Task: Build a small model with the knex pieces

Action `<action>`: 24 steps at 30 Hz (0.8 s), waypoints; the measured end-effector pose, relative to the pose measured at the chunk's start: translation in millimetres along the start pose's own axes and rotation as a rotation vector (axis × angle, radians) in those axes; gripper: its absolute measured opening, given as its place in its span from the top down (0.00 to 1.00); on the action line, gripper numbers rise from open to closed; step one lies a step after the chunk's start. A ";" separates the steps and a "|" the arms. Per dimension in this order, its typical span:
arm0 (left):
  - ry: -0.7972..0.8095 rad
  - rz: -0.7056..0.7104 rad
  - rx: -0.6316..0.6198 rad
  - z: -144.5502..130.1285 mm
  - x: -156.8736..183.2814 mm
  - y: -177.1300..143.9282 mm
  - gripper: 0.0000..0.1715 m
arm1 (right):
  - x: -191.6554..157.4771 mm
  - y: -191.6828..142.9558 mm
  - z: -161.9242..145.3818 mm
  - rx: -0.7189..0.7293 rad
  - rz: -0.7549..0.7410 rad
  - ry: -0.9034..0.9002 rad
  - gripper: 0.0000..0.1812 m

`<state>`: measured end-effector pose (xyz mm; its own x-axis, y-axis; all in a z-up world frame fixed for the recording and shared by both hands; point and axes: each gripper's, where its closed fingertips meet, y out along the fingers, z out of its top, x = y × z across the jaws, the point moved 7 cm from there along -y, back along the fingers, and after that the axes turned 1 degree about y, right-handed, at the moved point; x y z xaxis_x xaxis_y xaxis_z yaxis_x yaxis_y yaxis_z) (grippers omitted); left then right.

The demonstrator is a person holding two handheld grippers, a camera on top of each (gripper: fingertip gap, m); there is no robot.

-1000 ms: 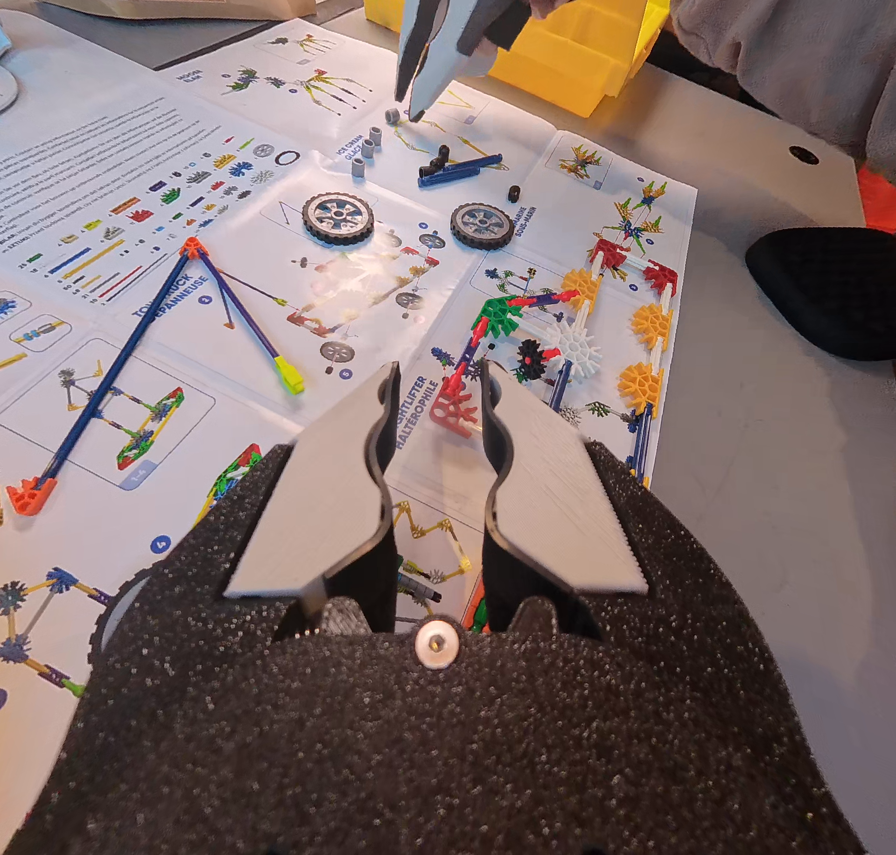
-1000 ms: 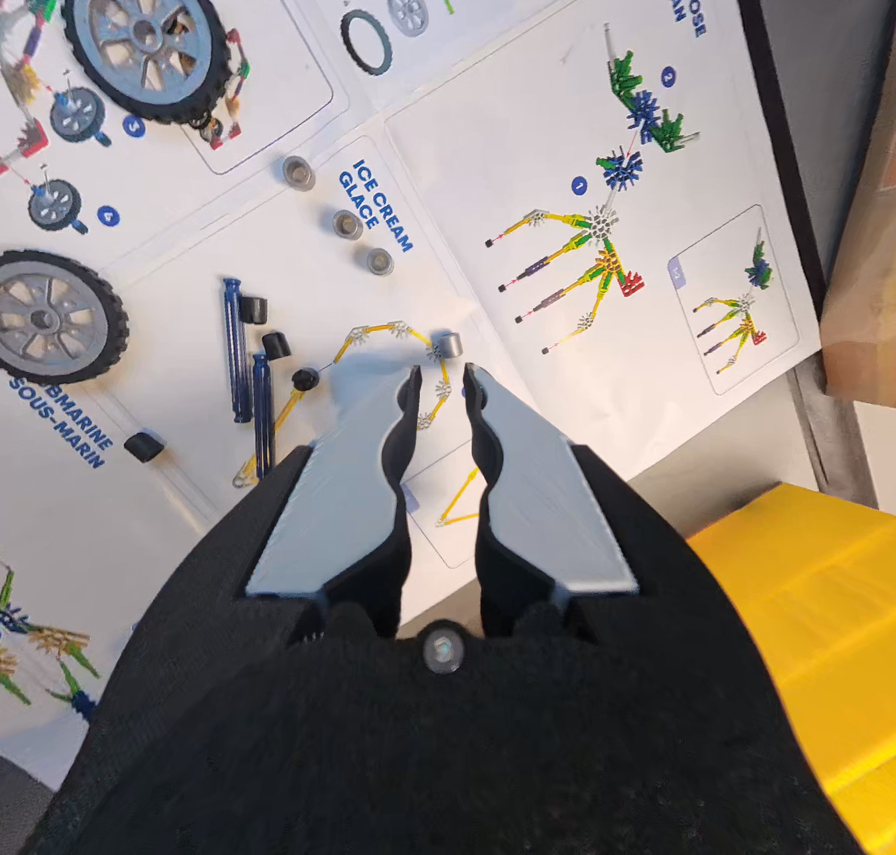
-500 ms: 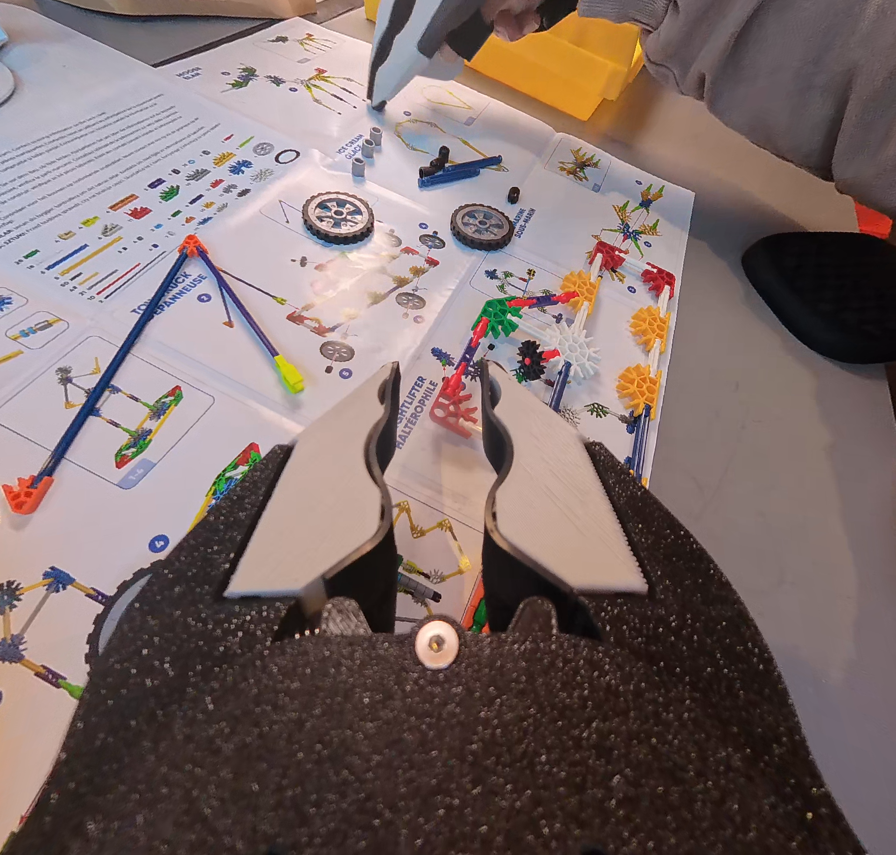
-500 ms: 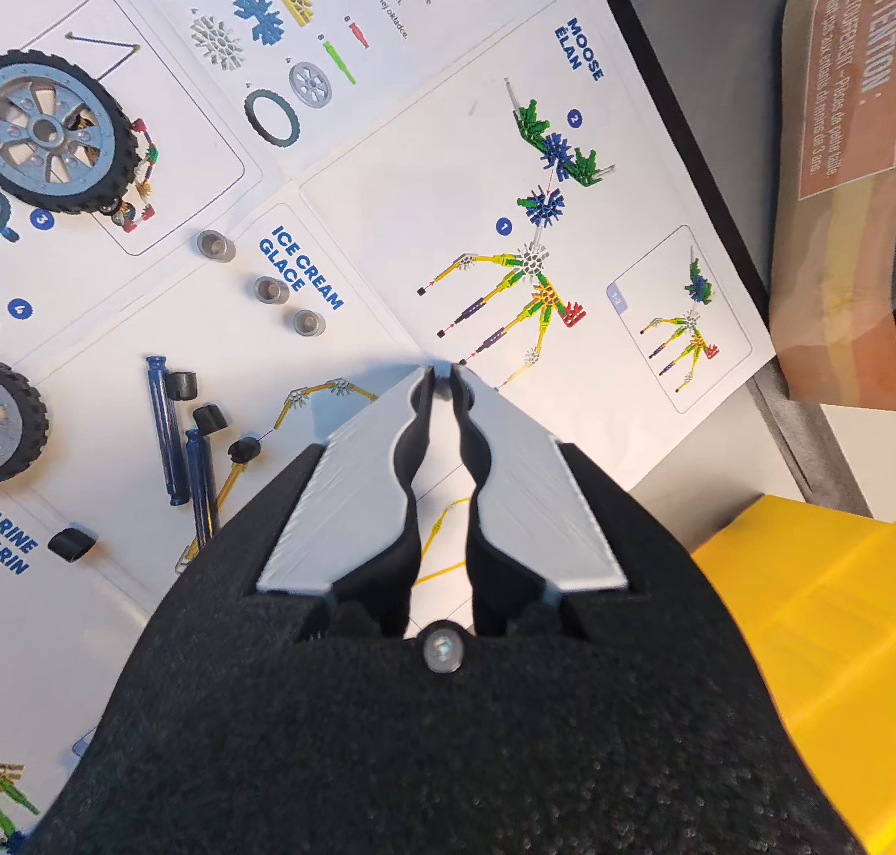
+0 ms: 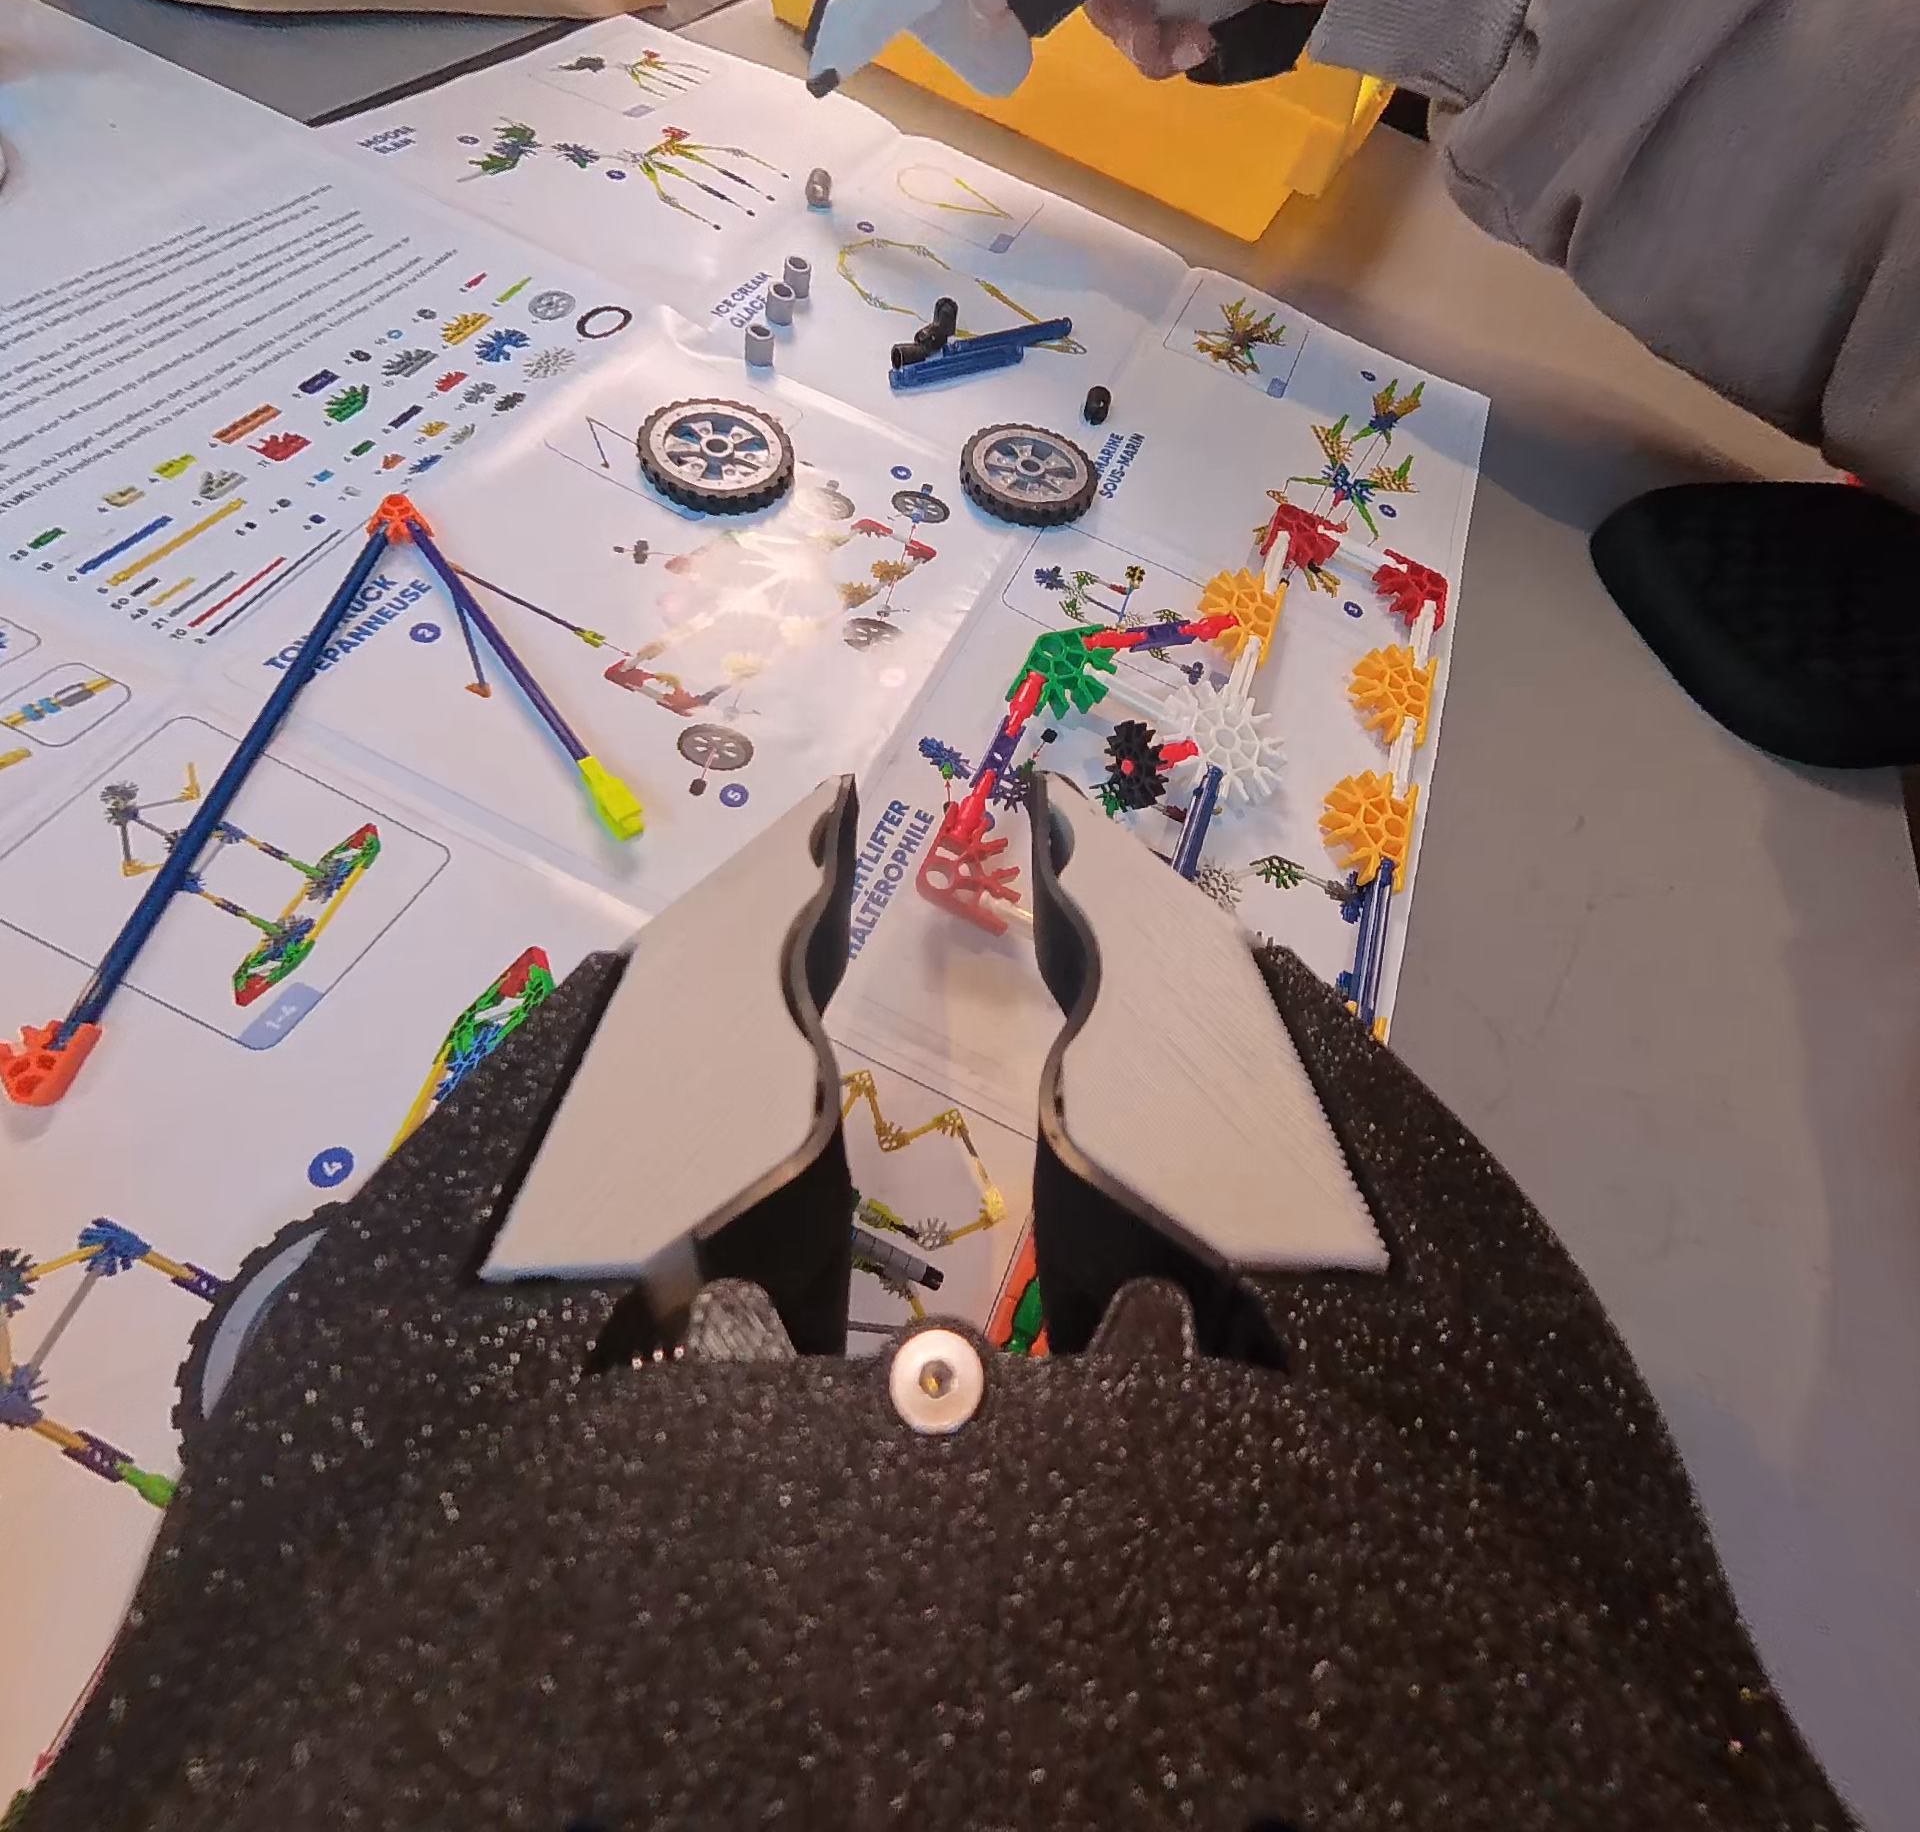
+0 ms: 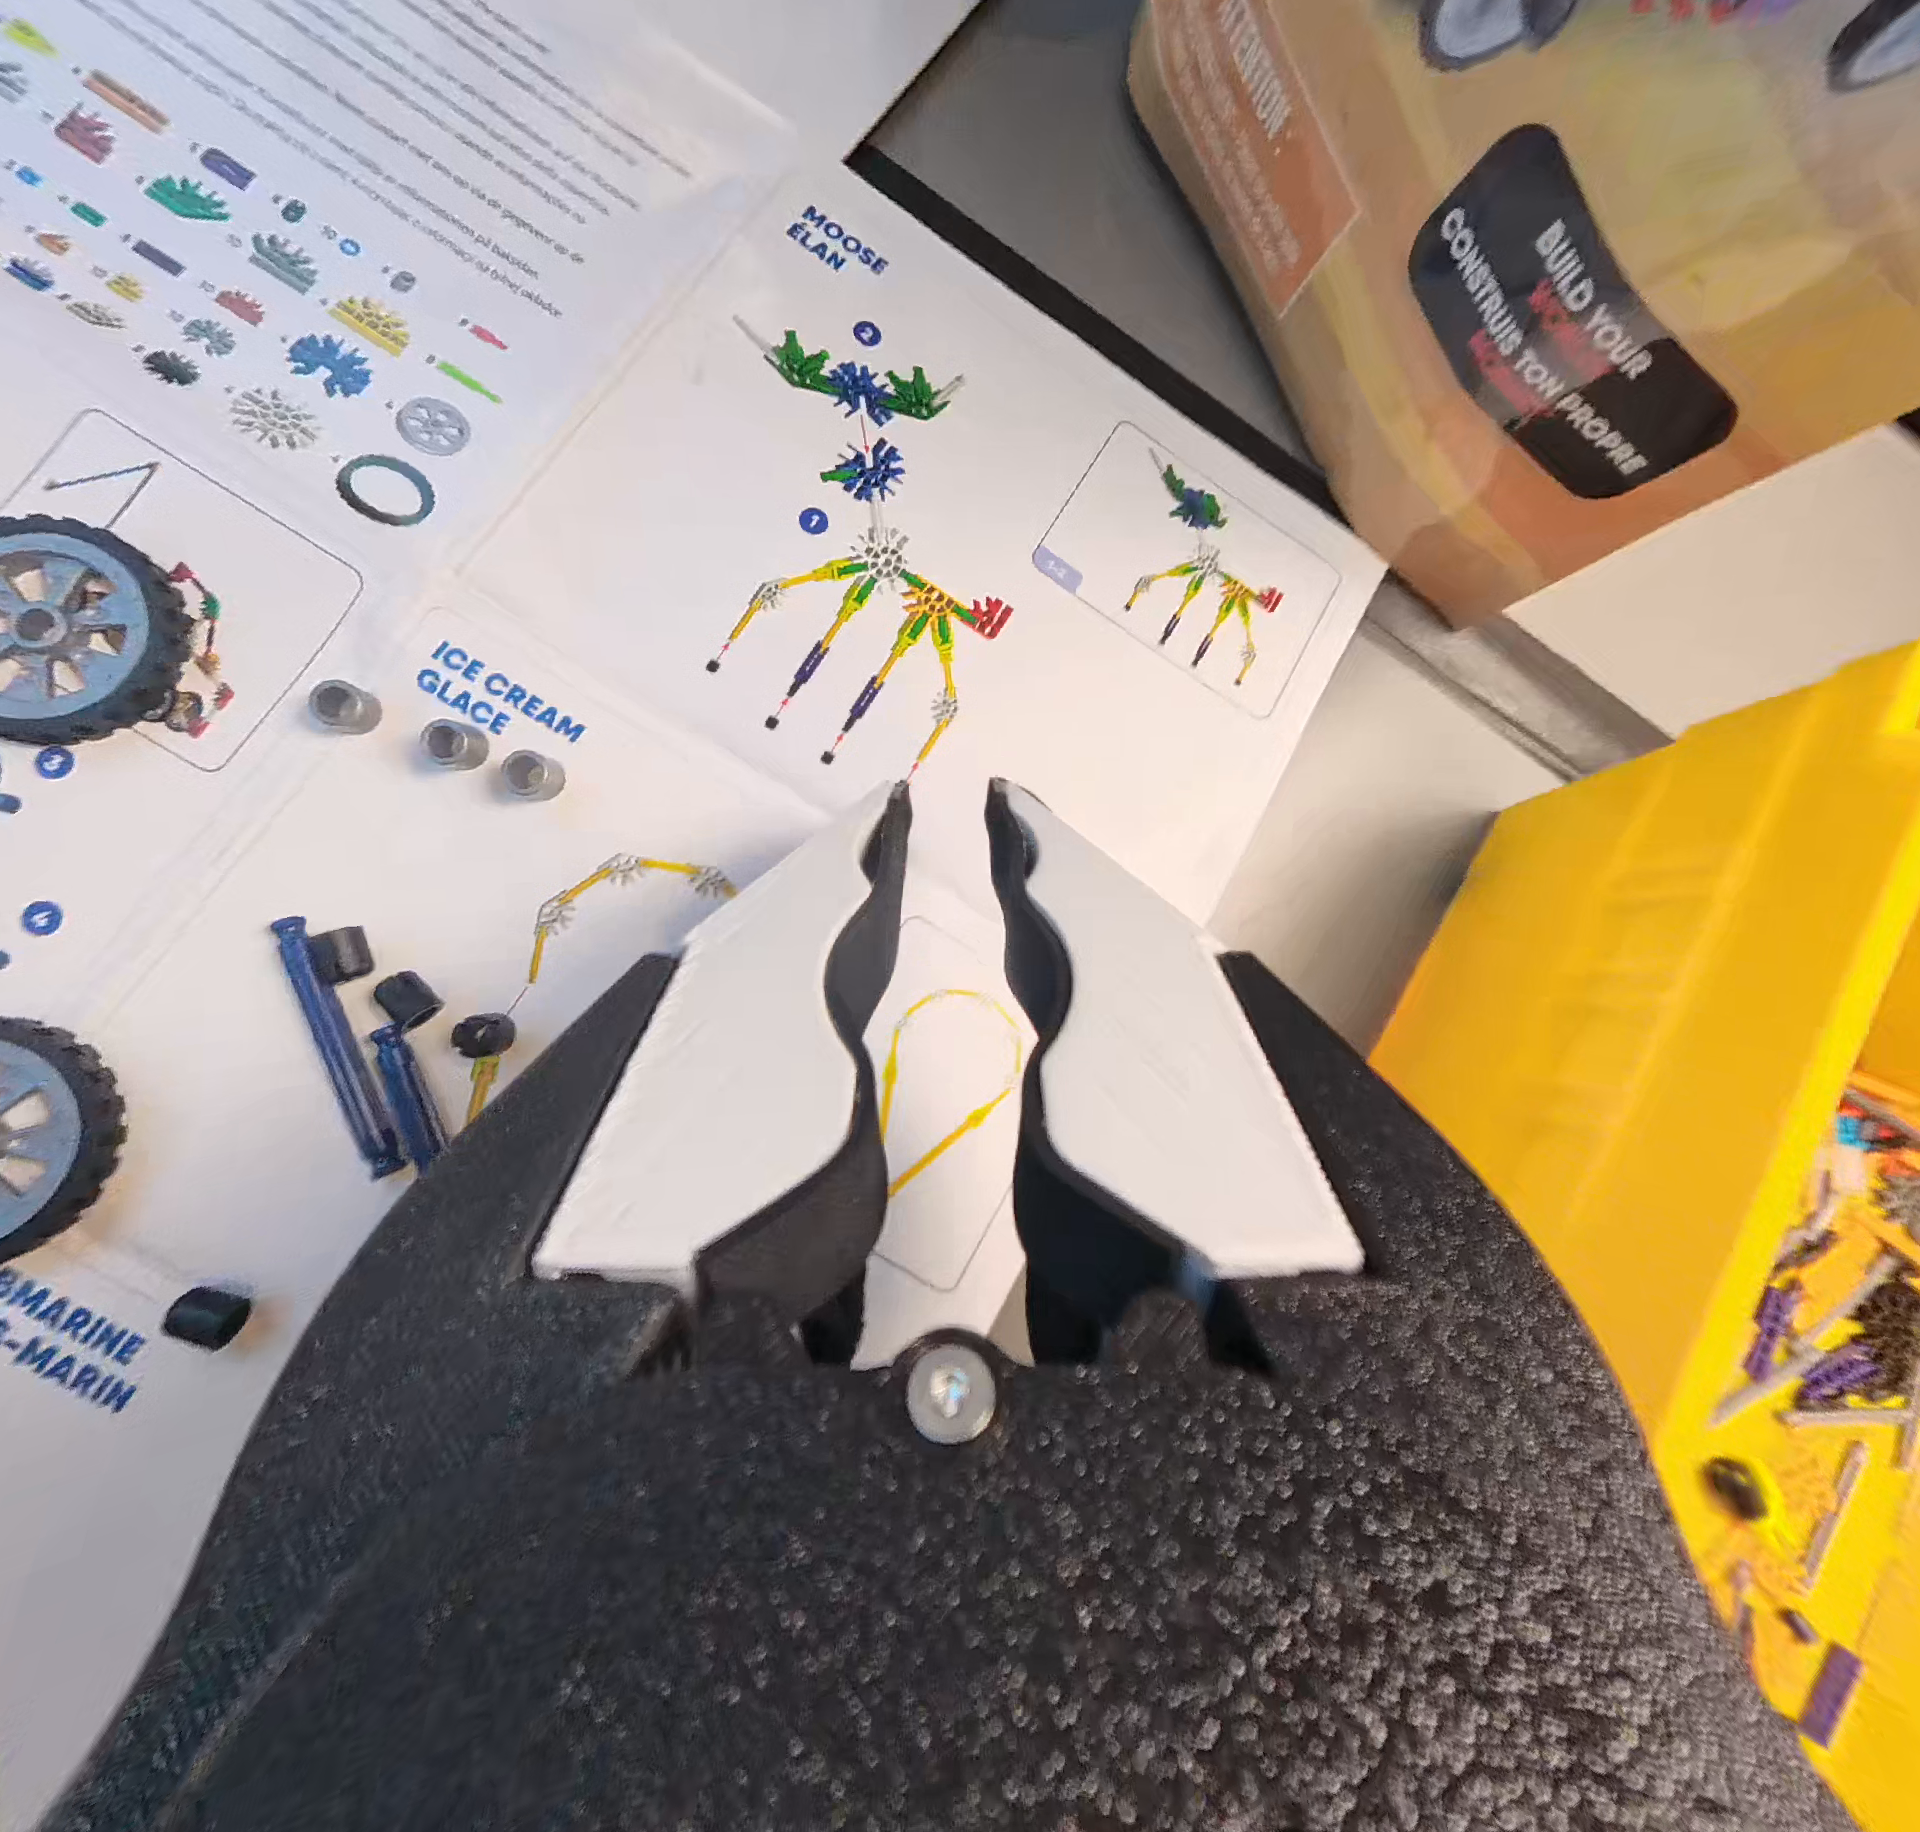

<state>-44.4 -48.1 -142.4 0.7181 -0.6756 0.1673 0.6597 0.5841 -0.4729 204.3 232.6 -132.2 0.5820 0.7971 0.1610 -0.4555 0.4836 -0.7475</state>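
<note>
My left gripper (image 5: pixel 943 795) is open and empty, held just above the printed instruction sheet (image 5: pixel 312 348). A red connector (image 5: pixel 961 873) at the near end of a built rod-and-connector model (image 5: pixel 1226 733) lies between its tips. My right gripper (image 6: pixel 945 790) is slightly open and empty, raised over the sheet's far edge. In the left wrist view it (image 5: pixel 831 78) hangs above a single grey spacer (image 5: pixel 818 187) that lies on the sheet. That spacer does not show in the right wrist view.
Three grey spacers (image 6: pixel 447 743), two blue rods (image 6: pixel 343 1044), small black connectors (image 6: pixel 410 998) and two wheels (image 5: pixel 717 454) lie on the sheet. A long blue V of rods (image 5: pixel 395 525) lies left. A yellow parts bin (image 6: pixel 1662 1055) and a cardboard box (image 6: pixel 1507 224) stand beyond. Across from one pair of fingers to the other is roughly 35 cm.
My right gripper closed at the single grey spacer, then opened and lifted back toward the yellow bin. The spacer now lies loose on the sheet. My left gripper has not moved.
</note>
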 end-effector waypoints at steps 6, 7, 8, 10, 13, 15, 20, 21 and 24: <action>0.004 -0.001 -0.011 -1.3 1.1 0.7 0.82 | -7.4 10.3 -13.6 -0.059 0.081 0.162 0.93; 0.004 -0.002 -0.013 -1.4 1.1 0.9 0.82 | -6.9 11.8 -14.7 -0.050 0.092 0.206 0.93; 0.005 -0.001 -0.012 -1.4 1.2 0.9 0.82 | -5.9 13.2 -16.1 -0.047 0.098 0.239 0.94; 0.006 -0.001 -0.010 -1.3 1.3 0.7 0.82 | -4.2 15.2 -18.1 -0.033 0.102 0.273 0.96; 0.005 -0.003 -0.010 -1.3 1.3 0.6 0.82 | -4.8 16.8 -19.1 -0.019 0.128 0.302 0.98; 0.003 -0.003 -0.011 -1.3 1.1 0.7 0.82 | -5.9 16.5 -18.8 -0.018 0.132 0.289 0.98; 0.003 -0.003 -0.011 -1.3 1.0 0.6 0.82 | -15.7 15.8 -19.7 -0.026 0.120 0.185 0.97; 0.002 -0.003 -0.011 -1.3 1.0 0.6 0.82 | -18.2 15.3 -19.6 -0.024 0.120 0.159 0.97; 0.003 -0.004 -0.011 -1.3 1.1 0.7 0.82 | -21.0 15.2 -19.4 -0.014 0.105 0.113 0.97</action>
<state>-43.5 -49.1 -143.7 0.7151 -0.6789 0.1664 0.6596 0.5766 -0.4821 198.2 216.2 -159.5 0.6043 0.7967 0.0089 -0.5086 0.3943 -0.7654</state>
